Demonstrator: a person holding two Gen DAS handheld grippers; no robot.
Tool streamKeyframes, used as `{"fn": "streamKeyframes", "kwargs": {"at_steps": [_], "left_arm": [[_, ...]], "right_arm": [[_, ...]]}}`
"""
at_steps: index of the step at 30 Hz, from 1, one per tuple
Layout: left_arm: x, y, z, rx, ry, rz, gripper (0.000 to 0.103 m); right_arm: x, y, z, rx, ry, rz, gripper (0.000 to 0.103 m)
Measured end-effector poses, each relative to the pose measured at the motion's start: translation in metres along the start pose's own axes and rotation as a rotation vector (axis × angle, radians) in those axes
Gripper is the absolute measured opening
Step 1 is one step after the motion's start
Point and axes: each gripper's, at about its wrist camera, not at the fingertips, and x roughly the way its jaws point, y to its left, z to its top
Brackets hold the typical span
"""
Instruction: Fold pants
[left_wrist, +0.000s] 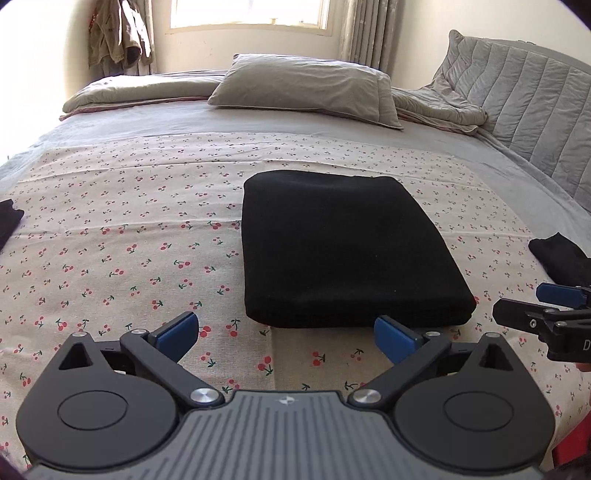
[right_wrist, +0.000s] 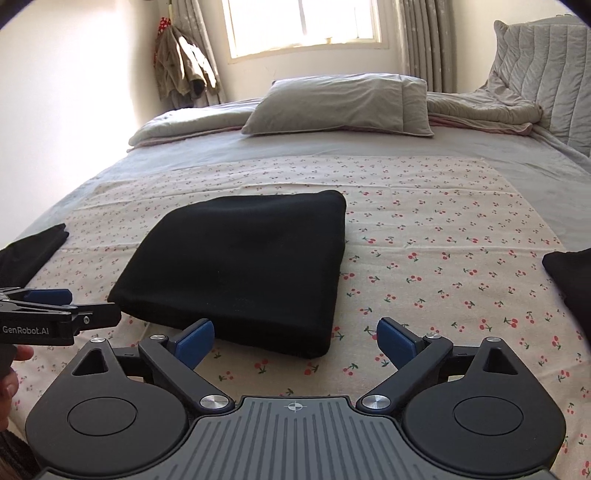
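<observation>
The black pants (left_wrist: 340, 251) lie folded into a thick rectangle on the cherry-print cloth (left_wrist: 129, 240). In the right wrist view the same bundle (right_wrist: 243, 266) sits left of centre. My left gripper (left_wrist: 286, 338) hovers just short of the bundle's near edge, jaws wide open, nothing between the blue pads. My right gripper (right_wrist: 295, 343) is open too, its left pad (right_wrist: 195, 343) close to the bundle's near right corner without gripping it. Each gripper shows at the edge of the other's view: the right one (left_wrist: 546, 306), the left one (right_wrist: 55, 310).
Another black garment (left_wrist: 561, 258) lies at the right edge of the cloth, and a dark piece (left_wrist: 9, 221) at the left edge. A grey pillow (left_wrist: 310, 88) and quilts sit at the far side of the bed. A padded headboard (left_wrist: 535, 110) runs along the right.
</observation>
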Motion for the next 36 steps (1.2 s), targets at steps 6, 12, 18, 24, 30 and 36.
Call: {"fn": "streamKeyframes", "kwargs": {"at_steps": [6,12,18,24,30,36], "left_arm": [[0.005,-0.005,-0.009,-0.011,-0.019,0.135,0.103],[0.012,-0.004,-0.012,-0.036,-0.011,0.166,0.103],[0.013,-0.012,-0.017,-0.015,0.004,0.158,0.103],[0.011,-0.013,-0.019,0.0,0.002,0.167,0.103],[0.014,-0.011,-0.02,0.005,0.01,0.17,0.103],[0.014,-0.01,-0.02,-0.002,0.009,0.174,0.103]], "right_arm": [[0.011,0.011,-0.008,-0.065,0.008,-0.121,0.097],[0.019,0.018,-0.008,-0.064,0.004,-0.12,0.098],[0.029,0.026,-0.01,-0.083,0.024,-0.118,0.098],[0.032,0.032,-0.014,-0.098,0.033,-0.119,0.098],[0.031,0.032,-0.016,-0.099,0.037,-0.12,0.098],[0.031,0.029,-0.017,-0.088,0.039,-0.124,0.098]]}}
